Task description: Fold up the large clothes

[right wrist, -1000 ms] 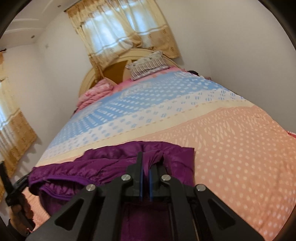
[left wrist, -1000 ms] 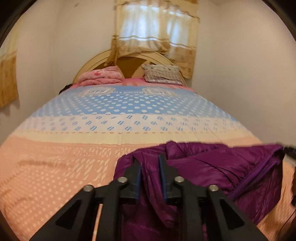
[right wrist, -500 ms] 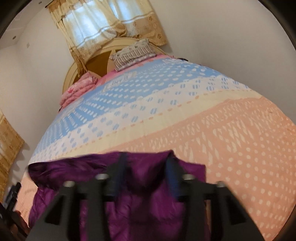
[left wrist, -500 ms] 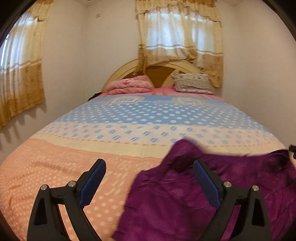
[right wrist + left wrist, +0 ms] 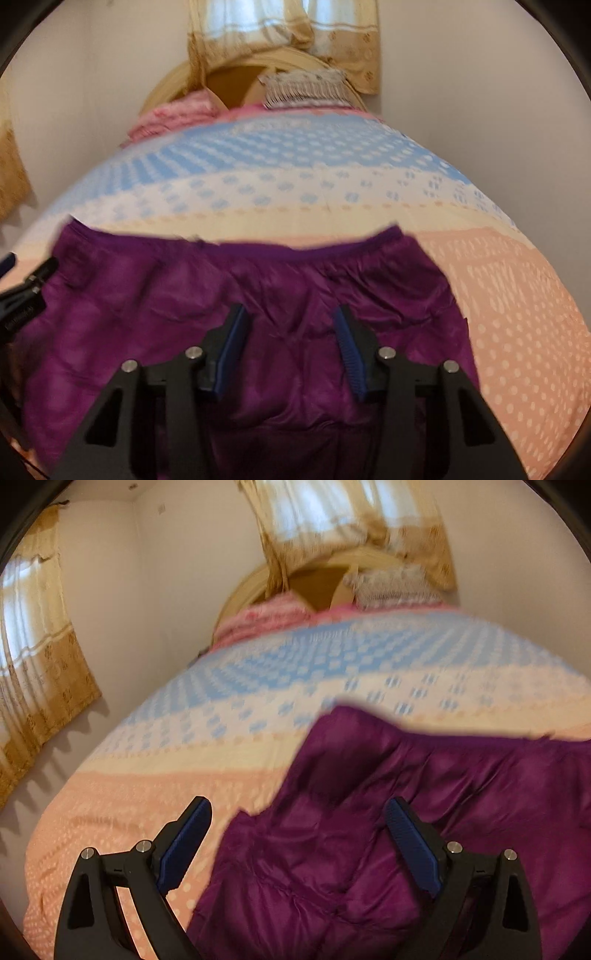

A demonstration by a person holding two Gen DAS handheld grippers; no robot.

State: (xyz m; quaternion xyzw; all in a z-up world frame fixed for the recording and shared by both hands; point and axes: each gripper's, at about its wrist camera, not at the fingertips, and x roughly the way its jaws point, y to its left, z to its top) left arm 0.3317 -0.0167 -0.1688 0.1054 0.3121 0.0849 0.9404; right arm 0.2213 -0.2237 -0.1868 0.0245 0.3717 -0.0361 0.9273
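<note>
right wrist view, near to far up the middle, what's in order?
Right claw → purple jacket → bedspread → grey patterned pillow → headboard → curtain.

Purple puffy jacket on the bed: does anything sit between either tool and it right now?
Nothing visible does. The purple puffy jacket lies spread on the dotted peach-and-blue bedspread, directly under the right tool, whose jaws are closing without pinching fabric, and the wide-open left tool. Only bare bedspread surrounds it.
</note>
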